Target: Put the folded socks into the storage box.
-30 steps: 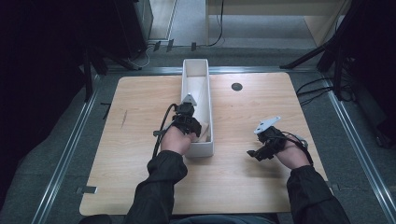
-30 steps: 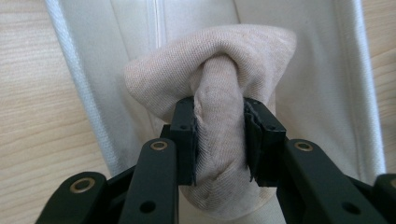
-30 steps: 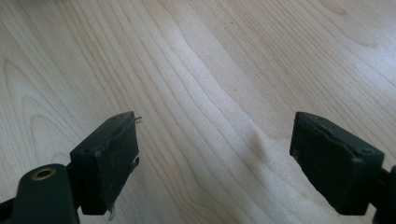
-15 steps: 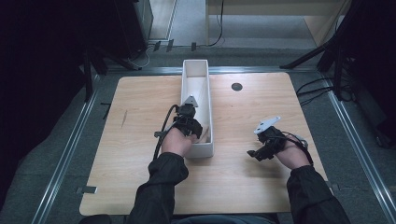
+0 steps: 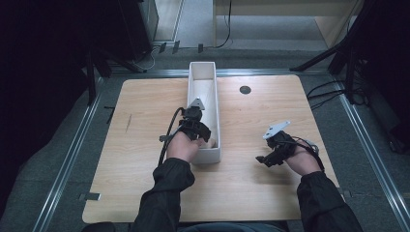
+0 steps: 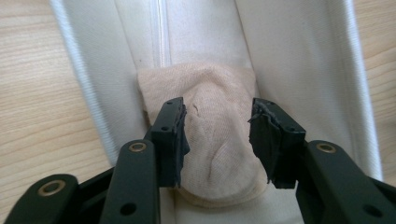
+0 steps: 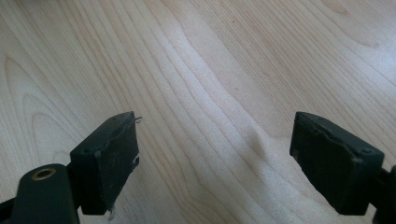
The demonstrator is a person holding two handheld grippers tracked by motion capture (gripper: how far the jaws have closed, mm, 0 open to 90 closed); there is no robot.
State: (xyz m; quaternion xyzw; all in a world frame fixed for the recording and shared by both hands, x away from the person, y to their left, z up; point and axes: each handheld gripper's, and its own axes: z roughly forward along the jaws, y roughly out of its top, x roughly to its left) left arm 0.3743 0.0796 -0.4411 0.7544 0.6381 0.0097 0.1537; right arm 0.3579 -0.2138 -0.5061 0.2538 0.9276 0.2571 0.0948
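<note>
**Left gripper letting go of the sock in the white bin**

My left gripper [image 6: 217,140] hangs over the near end of the long white bin [image 5: 216,123], and its jaws have just been opening. They stand apart on either side of the beige sock [image 6: 215,135], which lies between them on the bin floor; the pads look clear of the cloth, so I read the sock as released and resting at the near end of the bin.

My right gripper [image 7: 212,161] is spread wide and empty, hovering above bare bench [image 5: 145,104] to the right of the bin, well apart from it.

What could go wrong, as I judge it: the pads are rough and frayed, and the knit could catch on one of them. If I lift before the jaws are clear, the sock may come up with me and drop over the bin's wall. The bin is narrow, so a sideways pull out could knock a wall and shift the light bin on the bench.

Room for moving: straight up from the bin is free. Left of the bin the bench is open wood; beyond the bin's far end is the bench edge, so nothing should be pushed that way.
</note>
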